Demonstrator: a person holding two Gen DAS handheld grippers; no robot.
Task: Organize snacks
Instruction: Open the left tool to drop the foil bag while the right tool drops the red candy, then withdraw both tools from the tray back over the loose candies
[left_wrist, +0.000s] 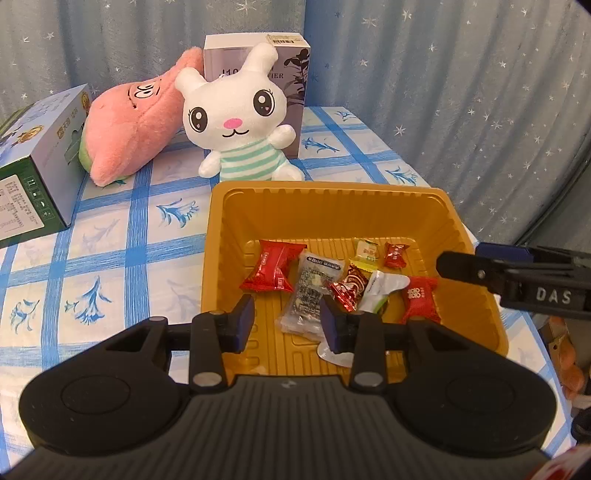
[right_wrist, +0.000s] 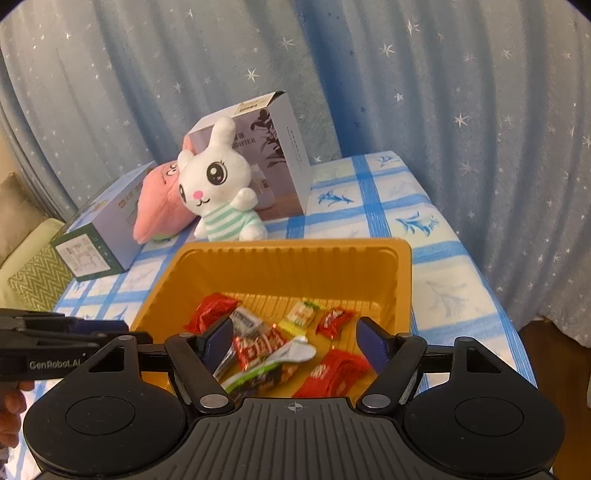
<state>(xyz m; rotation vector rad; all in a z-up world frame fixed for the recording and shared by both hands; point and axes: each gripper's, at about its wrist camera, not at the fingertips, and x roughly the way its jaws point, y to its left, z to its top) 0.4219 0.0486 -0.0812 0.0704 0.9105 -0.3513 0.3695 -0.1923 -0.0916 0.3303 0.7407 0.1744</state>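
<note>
Both grippers empty over gold tray (left_wrist: 334, 206), snacks loose inside.
My right gripper (right_wrist: 295, 343) is wide, left gripper (left_wrist: 288, 319) narrow; a careless grab could snag two overlapping wrappers (right_wrist: 266, 347) or shove the light tray.

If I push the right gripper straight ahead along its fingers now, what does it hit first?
Most likely the red-and-white wrapped snack lying between the open right gripper fingers, inside the yellow tray. Depth is uncertain.

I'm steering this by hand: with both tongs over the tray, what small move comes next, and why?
Probably lift both tongs clear. The left tongs and right tongs stand open and empty, and the snacks all lie in the yellow tray.
</note>
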